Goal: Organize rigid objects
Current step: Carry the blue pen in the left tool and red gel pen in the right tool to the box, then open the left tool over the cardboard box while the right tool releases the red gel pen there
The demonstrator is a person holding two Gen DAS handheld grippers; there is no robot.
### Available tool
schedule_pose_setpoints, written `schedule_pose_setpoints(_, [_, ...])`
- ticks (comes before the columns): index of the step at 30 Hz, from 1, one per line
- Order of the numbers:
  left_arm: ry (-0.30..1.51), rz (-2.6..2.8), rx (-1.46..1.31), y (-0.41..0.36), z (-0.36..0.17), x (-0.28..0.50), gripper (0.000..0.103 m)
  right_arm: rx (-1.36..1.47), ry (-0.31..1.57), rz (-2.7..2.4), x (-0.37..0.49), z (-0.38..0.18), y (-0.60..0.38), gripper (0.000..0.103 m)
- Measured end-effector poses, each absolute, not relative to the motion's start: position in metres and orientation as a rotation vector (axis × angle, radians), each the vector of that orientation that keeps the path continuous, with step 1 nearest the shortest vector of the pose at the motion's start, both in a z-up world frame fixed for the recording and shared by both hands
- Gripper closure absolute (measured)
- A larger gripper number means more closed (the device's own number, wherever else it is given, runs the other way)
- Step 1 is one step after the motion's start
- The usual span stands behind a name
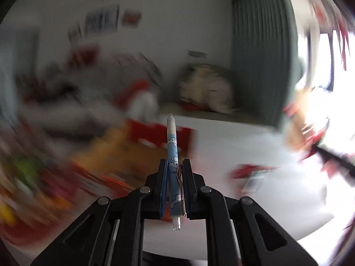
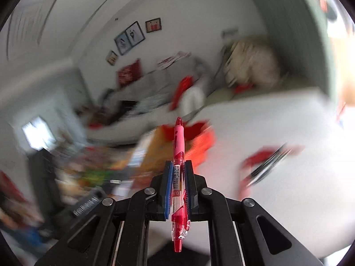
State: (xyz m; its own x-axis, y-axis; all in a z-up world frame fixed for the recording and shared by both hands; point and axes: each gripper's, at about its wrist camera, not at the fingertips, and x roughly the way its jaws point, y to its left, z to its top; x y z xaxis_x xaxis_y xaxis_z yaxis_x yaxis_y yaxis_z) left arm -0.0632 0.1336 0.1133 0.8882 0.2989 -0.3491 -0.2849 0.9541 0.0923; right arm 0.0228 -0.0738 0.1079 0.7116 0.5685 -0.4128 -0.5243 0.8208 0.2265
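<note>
Carrying two pens at once: my left gripper point(image 1: 174, 166) is pinching a blue cartoon-print pen point(image 1: 172, 155) mid-barrel, my right gripper point(image 2: 178, 167) is clamped on a pink-and-red gel pen point(image 2: 178, 166). Both are lifted above the white table point(image 1: 255, 146), background smeared. Looks like the transport step; next I'd need a holder or tray, which I can't make out.

"BIT" on blue pen point(image 1: 172, 155); "0.5" on red pen point(image 2: 178, 177)
</note>
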Motion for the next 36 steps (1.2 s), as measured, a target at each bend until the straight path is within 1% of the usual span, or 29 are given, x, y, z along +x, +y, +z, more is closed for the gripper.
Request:
schedule_pose_setpoints(2, [0.368,0.408,0.195,0.125,0.109,-0.058,0.089,-0.059,0.375,0.487,0.01,0.117,-0.062,0.092])
schedule_pose_setpoints(4, [0.397,0.415,0.167,0.132,0.107,-0.055,0.089,-0.188,0.283,0.387,-0.001,0.12,-0.052,0.092])
schedule_pose_setpoints(5, [0.421,0.348,0.091,0.138,0.107,-0.054,0.089,-0.212,0.27,0.367,-0.002,0.121,-0.049,0.092])
schedule_pose_setpoints(7, [0.427,0.076,-0.165,0.155,0.11,-0.058,0.089,-0.185,0.319,0.412,0.003,0.119,-0.047,0.092])
schedule_pose_setpoints(8, [0.41,-0.001,-0.245,0.158,0.112,-0.061,0.089,-0.118,0.381,0.5,0.01,0.117,-0.047,0.092])
schedule_pose_setpoints(10, [0.392,0.007,-0.212,0.15,0.117,-0.064,0.089,0.037,0.481,0.64,0.021,0.113,-0.05,0.092])
schedule_pose_setpoints(12, [0.381,0.065,-0.123,0.14,0.121,-0.068,0.089,0.062,0.503,0.677,0.025,0.111,-0.045,0.092])
schedule_pose_setpoints(15, [0.392,0.119,-0.093,0.14,0.123,-0.067,0.089,0.029,0.494,0.657,0.03,0.111,-0.035,0.092])
schedule_pose_setpoints(18, [0.412,0.165,-0.09,0.148,0.122,-0.062,0.089,0.037,0.525,0.67,0.046,0.11,-0.023,0.092])
schedule_pose_setpoints(22, [0.452,0.221,-0.097,0.171,0.113,-0.051,0.089,0.017,0.531,0.694,0.062,0.109,-0.003,0.092])
schedule_pose_setpoints(26, [0.483,0.253,-0.109,0.198,0.101,-0.036,0.089,-0.009,0.552,0.721,0.067,0.102,0.018,0.092])
schedule_pose_setpoints(36, [0.531,0.279,-0.084,0.217,0.091,-0.001,0.089,-0.017,0.619,0.777,0.096,0.082,0.054,0.092])
